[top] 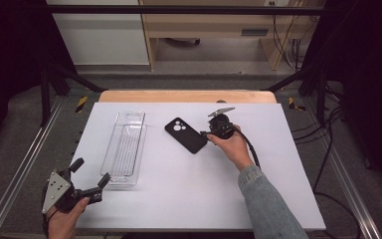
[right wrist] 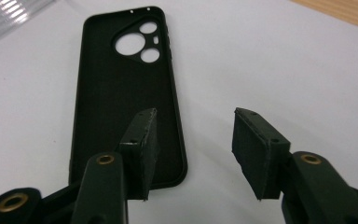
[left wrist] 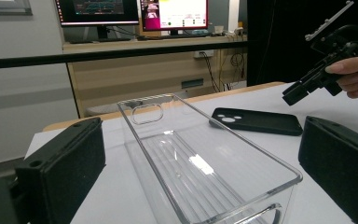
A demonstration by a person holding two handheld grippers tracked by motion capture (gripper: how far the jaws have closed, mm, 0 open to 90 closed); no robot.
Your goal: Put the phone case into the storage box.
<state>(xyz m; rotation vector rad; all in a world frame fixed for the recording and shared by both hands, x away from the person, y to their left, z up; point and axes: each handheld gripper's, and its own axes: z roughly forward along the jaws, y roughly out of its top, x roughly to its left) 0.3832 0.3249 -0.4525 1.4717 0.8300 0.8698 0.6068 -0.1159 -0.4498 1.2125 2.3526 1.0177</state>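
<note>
Phone case (right wrist: 126,88) edge between parted right gripper (right wrist: 193,154) jaws, white table (top: 189,199) around.

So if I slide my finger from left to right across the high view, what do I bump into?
Left gripper → clear plastic tray → black phone case → right gripper, held in the person's hand.

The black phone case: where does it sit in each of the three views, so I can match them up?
High view: the black phone case lies mid-table, just left of the right hand-held gripper.
Left gripper view: right of centre, beyond the clear tray.
Right gripper view: upper left, one jaw over its near end.
Shared landmark: the clear tray, left of the case in the high view, a ribbed corner at top left in the right gripper view.
</note>
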